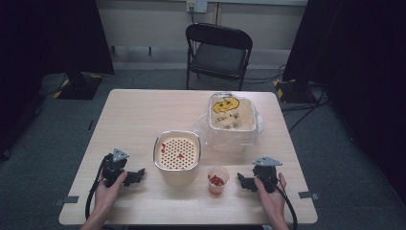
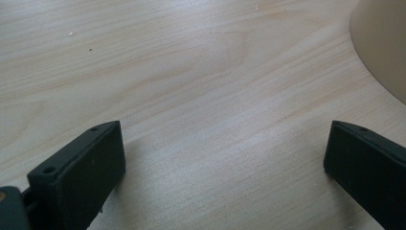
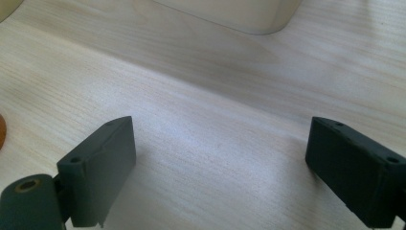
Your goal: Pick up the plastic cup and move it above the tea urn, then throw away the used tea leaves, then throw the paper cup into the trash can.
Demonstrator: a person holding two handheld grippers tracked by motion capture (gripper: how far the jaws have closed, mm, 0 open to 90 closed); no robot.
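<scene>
A small clear plastic cup of red pieces stands on the pale wooden worktop between a cream perforated-lid container and the right gripper; the left gripper rests opposite, both jaws apart and empty

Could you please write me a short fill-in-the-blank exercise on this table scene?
1. The small cup stands between the strainer pot and the ____ tongs.
2. Both tongs have their jaws ____.
3. The bin at the far side is lined with a clear plastic ____.
4. Behind the table stands a folding ____.

Missing words: right; open; bag; chair
</scene>
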